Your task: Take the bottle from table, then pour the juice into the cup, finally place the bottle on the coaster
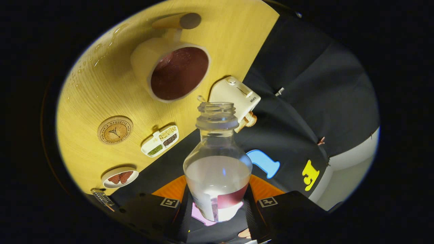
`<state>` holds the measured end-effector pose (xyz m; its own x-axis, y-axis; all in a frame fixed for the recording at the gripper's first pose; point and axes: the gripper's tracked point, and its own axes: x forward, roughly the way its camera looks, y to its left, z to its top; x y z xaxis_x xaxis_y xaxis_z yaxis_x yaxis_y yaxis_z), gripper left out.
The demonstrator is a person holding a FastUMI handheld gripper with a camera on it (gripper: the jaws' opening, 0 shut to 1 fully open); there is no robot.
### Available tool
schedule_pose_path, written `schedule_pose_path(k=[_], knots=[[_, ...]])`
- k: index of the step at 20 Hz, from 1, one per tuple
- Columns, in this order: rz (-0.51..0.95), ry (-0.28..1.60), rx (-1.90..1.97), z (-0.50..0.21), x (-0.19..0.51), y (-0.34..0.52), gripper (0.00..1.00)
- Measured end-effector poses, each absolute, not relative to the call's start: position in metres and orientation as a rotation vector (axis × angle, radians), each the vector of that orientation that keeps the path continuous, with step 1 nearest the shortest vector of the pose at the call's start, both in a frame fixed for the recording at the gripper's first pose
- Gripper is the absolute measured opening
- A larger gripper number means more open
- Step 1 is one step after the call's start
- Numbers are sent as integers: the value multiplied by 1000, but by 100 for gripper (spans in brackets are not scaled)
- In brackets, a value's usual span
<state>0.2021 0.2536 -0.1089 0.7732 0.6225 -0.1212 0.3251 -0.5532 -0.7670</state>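
Observation:
My gripper (217,206) is shut on a clear plastic bottle (217,162), both fingers pressing its lower body. The bottle has no cap, and a little red juice lies in its lower part beside the label. The view is rolled, so the wooden table (101,101) slants across it. A cream cup (169,69) with a handle stands on the table beyond the bottle's mouth and to its left, holding dark red juice. A round cork coaster (115,129) lies on the table, nearer to me than the cup.
A white toaster (235,96) with bread in it stands at the table's edge, just beyond the bottle's mouth. A small divided dish (160,140) of beans and a plate (119,177) with brown pieces lie near the coaster. A wooden cylinder (178,21) lies beyond the cup.

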Motion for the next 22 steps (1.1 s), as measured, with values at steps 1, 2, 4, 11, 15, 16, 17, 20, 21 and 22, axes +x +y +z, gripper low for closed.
schedule_pose_path(k=[1,2,4,11,15,16,17,20,21,22], knots=[[484,-684,-2159,-106,202,250,69],[477,-668,-2128,-104,201,248,69],[466,-633,-2068,-100,201,244,69],[363,-373,-1589,-77,216,184,69],[290,-165,-1207,-71,229,142,69],[272,-116,-1121,-74,237,131,69],[256,-71,-1032,-77,243,121,69],[191,-3,-825,-80,261,95,69],[184,-6,-762,-78,264,91,69],[195,4,-683,-80,266,92,69]])
